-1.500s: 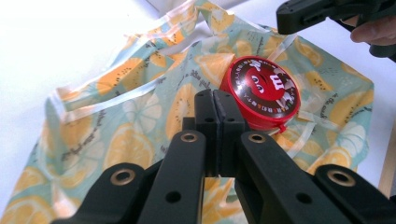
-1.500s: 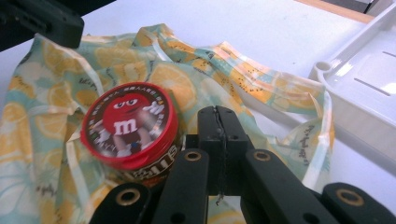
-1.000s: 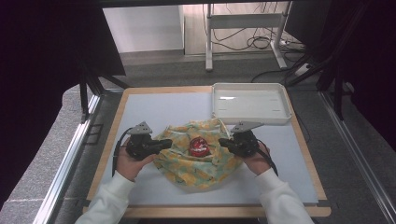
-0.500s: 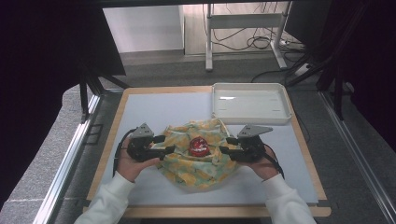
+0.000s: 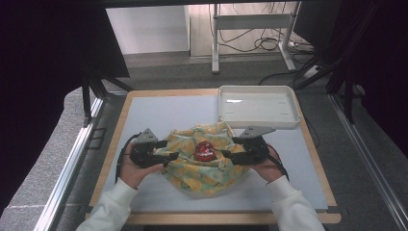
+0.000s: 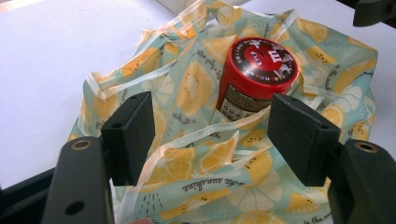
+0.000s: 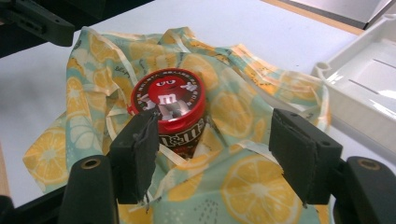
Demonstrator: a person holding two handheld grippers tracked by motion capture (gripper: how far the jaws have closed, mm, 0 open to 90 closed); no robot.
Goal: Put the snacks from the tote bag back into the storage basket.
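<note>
The round red-lidded candy tub (image 5: 204, 150) is seen upright on the lemon-print cloth (image 5: 204, 168), midway between the left gripper (image 5: 169, 157) and right gripper (image 5: 226, 155), whose jaws have just been opened wide and hold nothing.

The lower body of the red-lidded round candy tub (image 6: 256, 74) is concealed by folds of the lemon-print yellow and pale green cloth (image 6: 187, 93); its base is not visible. In the right gripper view the tub's label is partly covered by 1 black jaw pad. The small script on the cloth is too fine to read in full. In the high view the tub's lid print cannot be made out. The white rectangular plastic tray (image 7: 369, 79) is cut off by the right edge.
</note>
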